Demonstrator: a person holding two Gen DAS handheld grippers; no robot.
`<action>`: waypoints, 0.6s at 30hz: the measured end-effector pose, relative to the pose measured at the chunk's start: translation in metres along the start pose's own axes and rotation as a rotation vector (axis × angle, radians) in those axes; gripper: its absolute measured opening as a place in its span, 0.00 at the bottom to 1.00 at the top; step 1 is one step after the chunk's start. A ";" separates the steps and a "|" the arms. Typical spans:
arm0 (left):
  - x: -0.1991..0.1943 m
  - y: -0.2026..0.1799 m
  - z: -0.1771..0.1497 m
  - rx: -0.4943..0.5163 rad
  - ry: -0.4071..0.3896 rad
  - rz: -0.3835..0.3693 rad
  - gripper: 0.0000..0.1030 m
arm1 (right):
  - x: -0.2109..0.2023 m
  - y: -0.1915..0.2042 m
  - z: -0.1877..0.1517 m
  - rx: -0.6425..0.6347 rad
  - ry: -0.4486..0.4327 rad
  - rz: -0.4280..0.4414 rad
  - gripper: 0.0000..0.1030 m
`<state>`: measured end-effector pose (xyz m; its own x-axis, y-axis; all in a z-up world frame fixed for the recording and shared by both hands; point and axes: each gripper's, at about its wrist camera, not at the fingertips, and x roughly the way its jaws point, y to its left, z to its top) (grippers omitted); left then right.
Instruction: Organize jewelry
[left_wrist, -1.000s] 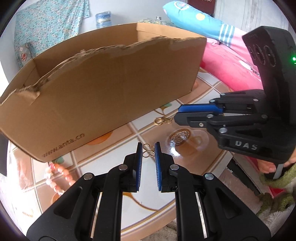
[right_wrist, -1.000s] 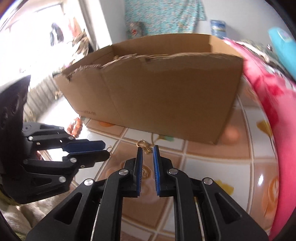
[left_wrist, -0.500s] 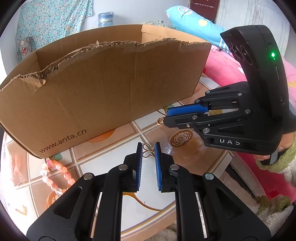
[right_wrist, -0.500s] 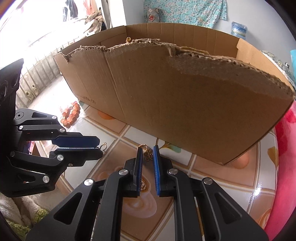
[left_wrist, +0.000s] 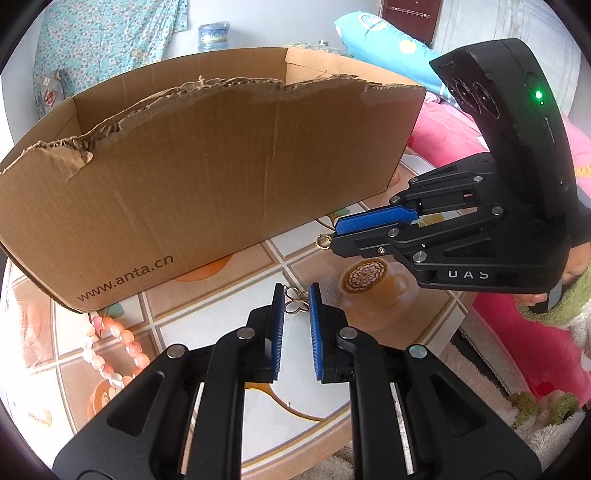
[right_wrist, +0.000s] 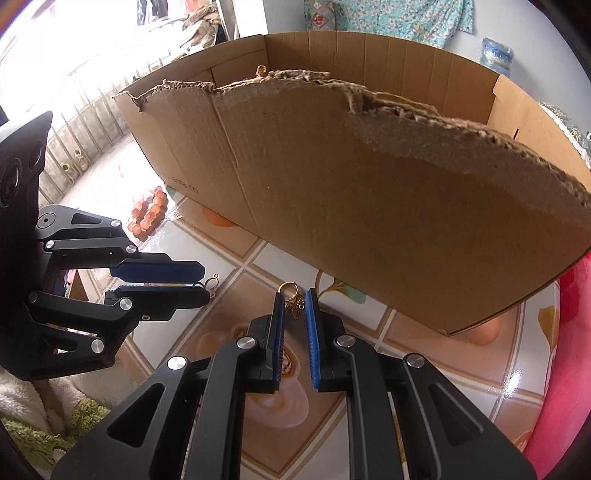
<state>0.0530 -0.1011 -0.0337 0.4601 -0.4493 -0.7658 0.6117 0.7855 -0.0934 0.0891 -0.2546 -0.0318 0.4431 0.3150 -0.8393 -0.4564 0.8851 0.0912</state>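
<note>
Each tongs carries one small gold earring, and both hang above the bench (left_wrist: 207, 332), in front of the torn wall of the box (left_wrist: 221, 177). The left tongs (left_wrist: 296, 301) are nearly pressed together and pinch the left earring (left_wrist: 295, 300) at the very tips of the blue pads (left_wrist: 277, 306); its looped part sticks out past them. The right tongs (right_wrist: 294, 301) are also nearly shut on the right earring (right_wrist: 293, 300), with its ring standing above the tips and its leaf part between the pads.

The main risk, I think, is a slip. Both earrings are thin and light, and they are held only at the end of the pads, so a quick turn of a wrist or a bump could let one fall on the glossy bench, or roll away. The torn edge of the box is high and rough; if a hand passes too low over it, an earring or the tongs could catch there. The two tongs are near each other, so they may also knock together.

A bead bracelet (left_wrist: 110, 343) lies on the bench at the left, just beside the box, not yet put away.
</note>
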 end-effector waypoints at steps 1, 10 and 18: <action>0.000 0.000 0.000 -0.001 0.000 0.000 0.12 | 0.000 0.001 0.001 0.001 0.003 -0.002 0.12; 0.002 -0.002 0.001 0.006 0.004 0.001 0.12 | 0.009 0.016 0.007 0.026 0.010 -0.057 0.08; 0.004 -0.001 0.002 0.004 0.007 0.000 0.12 | 0.003 0.015 -0.001 0.071 -0.001 -0.069 0.05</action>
<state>0.0551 -0.1046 -0.0357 0.4560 -0.4462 -0.7700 0.6143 0.7839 -0.0904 0.0826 -0.2410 -0.0338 0.4723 0.2529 -0.8444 -0.3691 0.9267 0.0711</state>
